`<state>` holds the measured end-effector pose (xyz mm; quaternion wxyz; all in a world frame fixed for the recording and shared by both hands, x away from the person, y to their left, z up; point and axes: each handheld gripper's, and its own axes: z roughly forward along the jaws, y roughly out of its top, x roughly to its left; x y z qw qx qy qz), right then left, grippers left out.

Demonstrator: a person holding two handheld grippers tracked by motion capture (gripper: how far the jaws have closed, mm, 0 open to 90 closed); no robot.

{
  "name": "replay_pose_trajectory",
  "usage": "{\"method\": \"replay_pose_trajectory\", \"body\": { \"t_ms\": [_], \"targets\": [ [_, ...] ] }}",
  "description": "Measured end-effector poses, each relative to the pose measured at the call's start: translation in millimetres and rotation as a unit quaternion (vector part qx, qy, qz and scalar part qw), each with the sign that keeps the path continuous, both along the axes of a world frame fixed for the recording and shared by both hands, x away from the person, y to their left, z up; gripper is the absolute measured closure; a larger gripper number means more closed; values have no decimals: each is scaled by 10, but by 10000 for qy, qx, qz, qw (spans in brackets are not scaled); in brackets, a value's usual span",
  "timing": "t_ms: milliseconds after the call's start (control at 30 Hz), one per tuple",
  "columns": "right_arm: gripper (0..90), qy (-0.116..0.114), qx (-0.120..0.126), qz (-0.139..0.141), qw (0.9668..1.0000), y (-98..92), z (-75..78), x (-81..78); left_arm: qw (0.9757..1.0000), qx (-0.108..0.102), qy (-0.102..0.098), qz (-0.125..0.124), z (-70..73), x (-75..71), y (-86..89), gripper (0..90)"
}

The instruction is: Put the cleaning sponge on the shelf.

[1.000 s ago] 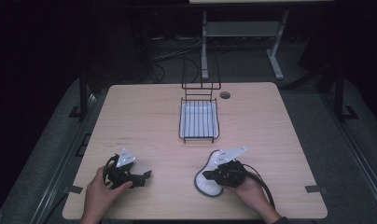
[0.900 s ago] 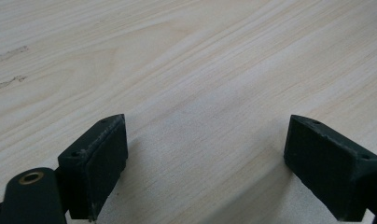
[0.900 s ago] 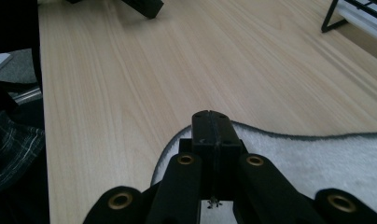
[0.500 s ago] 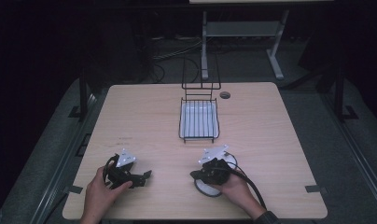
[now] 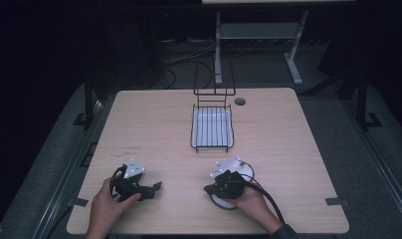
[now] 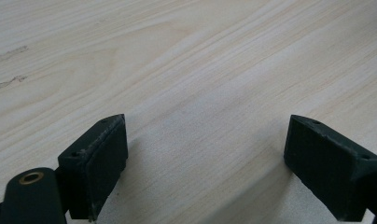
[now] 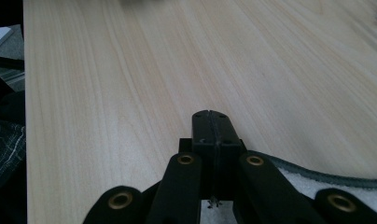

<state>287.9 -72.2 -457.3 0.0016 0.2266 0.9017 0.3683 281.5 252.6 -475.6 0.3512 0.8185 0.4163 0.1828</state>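
Note:
My left gripper (image 5: 156, 187) lies low at the table's near left in a person's hand. Its jaws stand wide open in the left gripper view (image 6: 207, 140), with only bare wood between them. At the near middle, another hand holds my right gripper (image 5: 208, 189) pointing left over a round white plate (image 5: 249, 172) with a dark rim. In the right gripper view its jaws (image 7: 210, 116) are pressed flat together with nothing between them. The plate's rim (image 7: 317, 170) curves past just behind and beside them.
A black wire rack (image 5: 212, 127) holding a white tray stands at the middle of the light wooden table (image 5: 288, 134), with an upright wire frame behind it. A small round hole (image 5: 240, 101) sits near the far edge. Dark floor and a stand's legs lie beyond.
The right hand has slid its gripper a little to the left over the plate and turned it toward the left. The left hand has stayed put.

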Motion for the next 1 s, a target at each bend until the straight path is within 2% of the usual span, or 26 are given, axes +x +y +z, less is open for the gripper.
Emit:
{"method": "replay_pose_trajectory", "body": {
  "t_ms": [333, 467, 800, 1000],
  "targets": [
    [898, 20, -70, -107, 9999, -159, 18, -56, 10000, 2, -3, 0, 0, 0, 0, 128],
    [898, 59, -72, -251, 9996, -272, 21, -74, 10000, 9, -2, -4, 0, 1, 1, 128],
    [898, 75, -155, -415, 9990, -458, 17, -132, 10000, 8, -2, -3, 0, 1, 1, 128],
    [898, 122, -127, -657, 9977, -682, 24, -153, 10000, 12, -6, -4, 0, 1, 1, 128]
  ]
}}
